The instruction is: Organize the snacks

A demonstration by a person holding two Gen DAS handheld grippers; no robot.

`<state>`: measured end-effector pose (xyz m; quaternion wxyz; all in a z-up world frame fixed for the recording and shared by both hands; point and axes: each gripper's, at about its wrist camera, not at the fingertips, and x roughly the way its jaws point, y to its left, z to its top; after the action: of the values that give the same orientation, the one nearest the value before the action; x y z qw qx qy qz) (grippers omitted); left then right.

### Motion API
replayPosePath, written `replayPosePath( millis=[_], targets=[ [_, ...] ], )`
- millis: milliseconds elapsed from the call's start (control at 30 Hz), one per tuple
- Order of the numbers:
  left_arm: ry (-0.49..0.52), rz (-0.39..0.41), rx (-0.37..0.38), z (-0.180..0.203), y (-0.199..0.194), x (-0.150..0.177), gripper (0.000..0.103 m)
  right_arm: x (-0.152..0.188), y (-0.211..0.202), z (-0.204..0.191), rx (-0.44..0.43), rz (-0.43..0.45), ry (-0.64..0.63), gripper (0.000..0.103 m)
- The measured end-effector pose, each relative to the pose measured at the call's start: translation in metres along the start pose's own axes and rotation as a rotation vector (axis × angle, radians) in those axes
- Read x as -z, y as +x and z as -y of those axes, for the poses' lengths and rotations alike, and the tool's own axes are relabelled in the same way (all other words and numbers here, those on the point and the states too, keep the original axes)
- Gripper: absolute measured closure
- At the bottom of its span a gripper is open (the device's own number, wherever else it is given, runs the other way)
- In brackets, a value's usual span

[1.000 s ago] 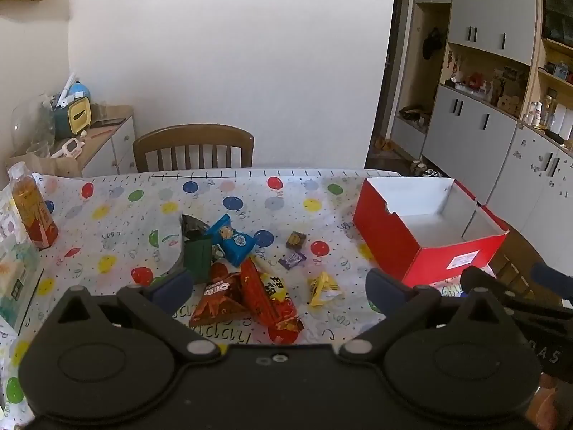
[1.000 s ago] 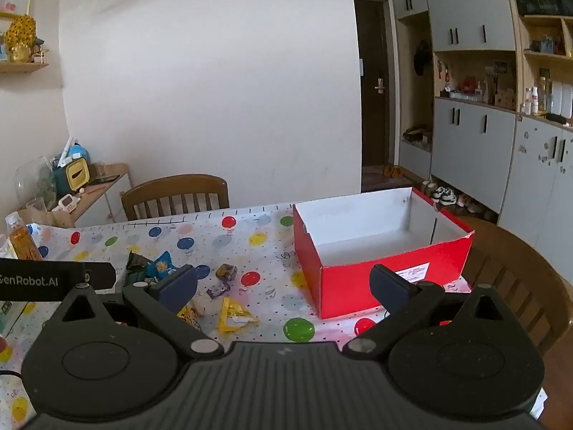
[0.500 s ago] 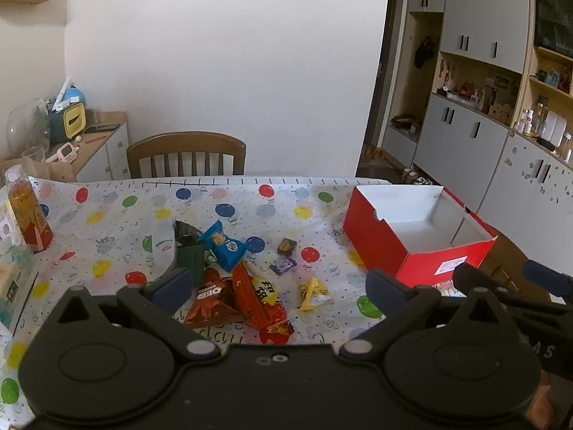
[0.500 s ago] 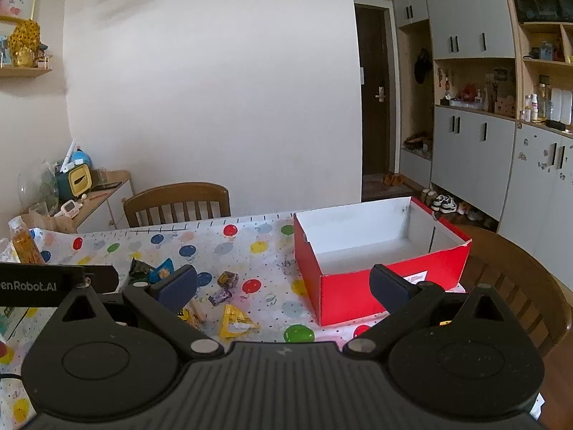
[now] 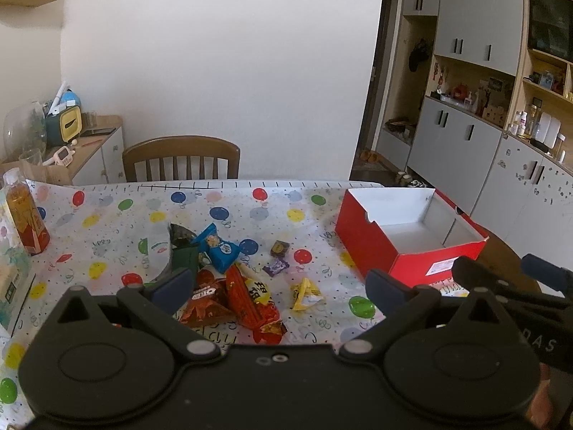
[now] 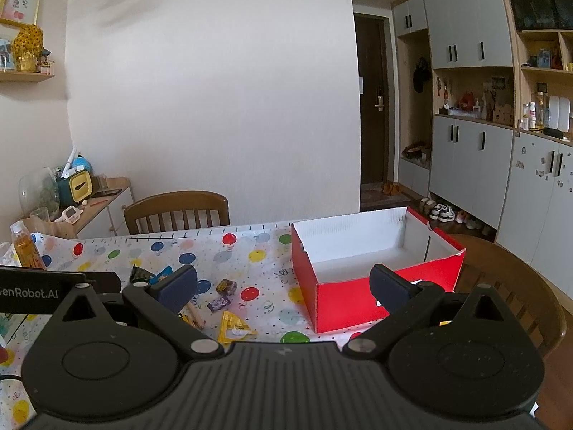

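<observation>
Left wrist view: left hand-held gripper [image 5: 277,281] is released, jaws wide apart, nothing between them, hovering above the near edge of the desk [image 5: 107,211]. Snack pile sits centre-left on the balloon-print cloth: red long pack [image 5: 252,299] and Oreo pack [image 5: 204,302] nearest, touching each other; blue pack [image 5: 218,247] and dark green pack [image 5: 182,251] just behind; two small wrapped candies [image 5: 277,256] a bit right of the pile; yellow triangular pack [image 5: 304,292] near, on its own. Red box [image 5: 404,265] stands at the right, open top, white inside, looks empty. A juice bottle [image 5: 25,220] stands at far left, well apart from the pile. Part of the other tool shows at the right edge. Right wrist view: right hand-held gripper [image 6: 283,286] also released, empty, aimed between the yellow triangular pack and the red box; the box is near its right finger. Step: looks like the very start, nothing boxed yet, both tools above the desk and not touching any snack. Next move, my guess: drop one tool onto a single pack, e.g. the isolated yellow one, close on its edge, carry it right into the box. The overlapped packs need separating or a pinch on a free end.
</observation>
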<state>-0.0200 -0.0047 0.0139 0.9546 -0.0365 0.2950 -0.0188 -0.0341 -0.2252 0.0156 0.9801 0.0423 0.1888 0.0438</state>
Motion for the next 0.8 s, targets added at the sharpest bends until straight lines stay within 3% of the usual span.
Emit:
replayPosePath(
  millis=[800],
  targets=[
    [-0.015, -0.010, -0.006, -0.0016, -0.0048, 0.0022, 0.000, -0.0012, -0.0020, 0.0018, -0.020, -0.009, -0.007, 0.000]
  ],
)
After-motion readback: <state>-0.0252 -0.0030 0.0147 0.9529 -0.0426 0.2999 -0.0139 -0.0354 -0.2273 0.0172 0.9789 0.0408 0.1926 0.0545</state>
